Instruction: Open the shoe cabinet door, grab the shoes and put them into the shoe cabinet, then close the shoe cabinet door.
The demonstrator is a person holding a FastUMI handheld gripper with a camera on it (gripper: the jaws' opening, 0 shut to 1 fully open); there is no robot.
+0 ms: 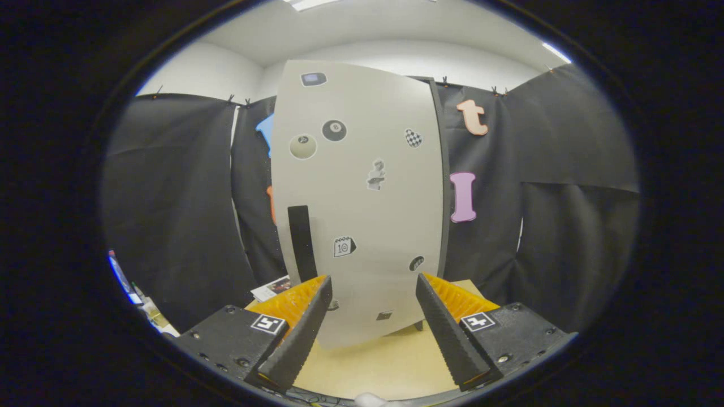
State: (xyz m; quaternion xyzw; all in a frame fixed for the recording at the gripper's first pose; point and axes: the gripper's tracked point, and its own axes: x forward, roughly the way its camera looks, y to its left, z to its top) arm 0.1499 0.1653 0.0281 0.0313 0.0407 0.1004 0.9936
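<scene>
Shoe cabinet door [362, 198], a tall pale-grey flat panel dotted with small stickers, is seen standing upright on a light wooden tabletop [373, 367], closed flush as far as can be judged; a dark edge of the cabinet body [444, 186] is seen along its right side. Going left to right: at about 9 o'clock from the gripper, black booth cloth [175, 215] is hung; at roughly 11 o'clock, just above the left fingertip, a narrow black vertical handle bar [301, 243] is fixed near the door's left edge; at 12 o'clock the door's lower face is met; at 2 o'clock more cloth is hung.

Gripper [373, 285] is held with its fingers well apart, nothing clamped between them. The door's bottom part is framed between the fingertips and just beyond them; contact cannot be told.

Handling, judged: the panel is expected to be stiff, light and smooth, swinging on hinges probably at the right side, so a flat face offers no purchase. The handle bar is judged the proper hold, pinched across its narrow width.

Shoes are not made out. A shut door fits both a cabinet yet to be opened and one already filled and closed.
</scene>
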